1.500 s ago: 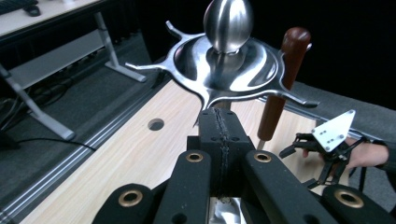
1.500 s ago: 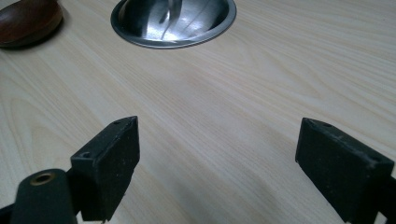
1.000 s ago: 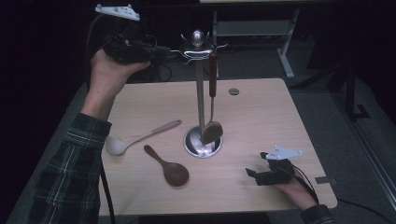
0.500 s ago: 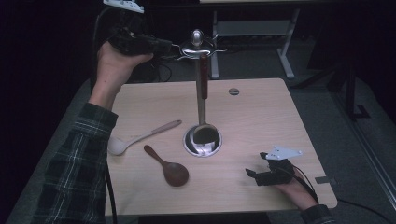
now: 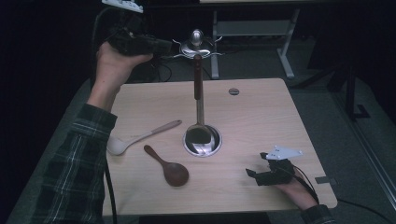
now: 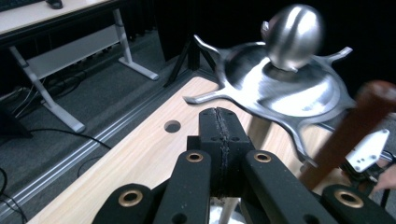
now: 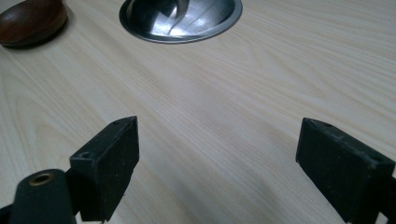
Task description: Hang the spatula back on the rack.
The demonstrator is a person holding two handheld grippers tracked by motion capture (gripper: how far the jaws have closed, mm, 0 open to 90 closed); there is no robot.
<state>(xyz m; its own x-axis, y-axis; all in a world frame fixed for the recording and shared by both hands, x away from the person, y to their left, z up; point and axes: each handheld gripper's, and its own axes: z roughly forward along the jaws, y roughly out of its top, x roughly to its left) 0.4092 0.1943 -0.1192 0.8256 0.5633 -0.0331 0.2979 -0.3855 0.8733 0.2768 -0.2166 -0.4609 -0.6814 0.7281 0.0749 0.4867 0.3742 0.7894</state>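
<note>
Change: a second ago the ladle [image 5: 199, 116] hung askew, bowl swung off to one side of the base [image 5: 202, 142]; now it hangs straight from the utensil stand [image 5: 196, 45], bowl over the base.
Left tool [image 5: 163, 46]: jaws pressed together on nothing, raised just beside the stand's top, clear of the ladle's dark handle.
Right tool [image 7: 219, 154]: jaws wide apart, empty, resting low on the table [image 5: 261, 116].
Waiting: white spoon [image 5: 140, 138] and dark wooden spoon [image 5: 169, 167] lie near the base.
Meaning: ladle looks hung; the spoons likely follow.
</note>
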